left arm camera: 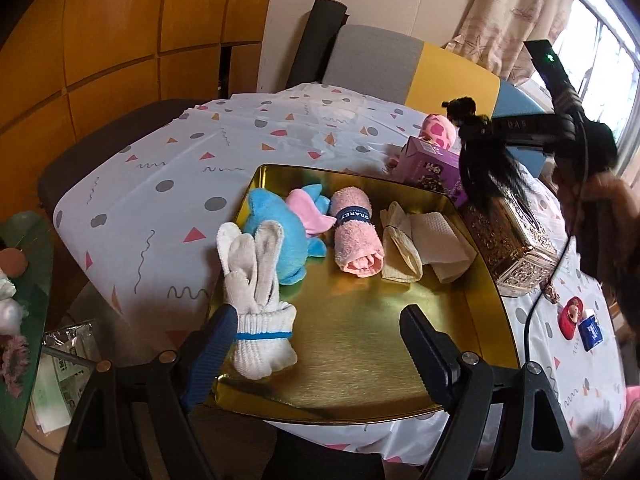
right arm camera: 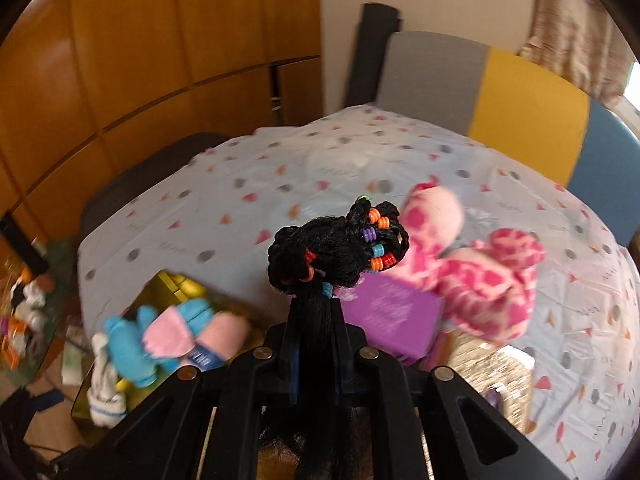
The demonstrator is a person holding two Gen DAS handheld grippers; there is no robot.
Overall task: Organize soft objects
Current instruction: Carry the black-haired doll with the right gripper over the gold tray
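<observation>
The right gripper is clenching a black beaded braided hairpiece above the shiny gold metal tray; its loose strands could slip free mid-carry. The left gripper is gaping empty over the tray.

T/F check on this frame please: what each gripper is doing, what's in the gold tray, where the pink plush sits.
1. The right gripper is shut on the black hair piece with beads. True.
2. The left gripper is shut on the rolled white socks. False: its jaws stand wide apart; the socks lie by its left finger, ungripped.
3. The pink rolled towel lies in the gold tray. True.
4. The pink spotted plush is in the tray. False: it lies outside the tray, behind the purple box.
5. The blue plush lies between the socks and the towel. True.
</observation>
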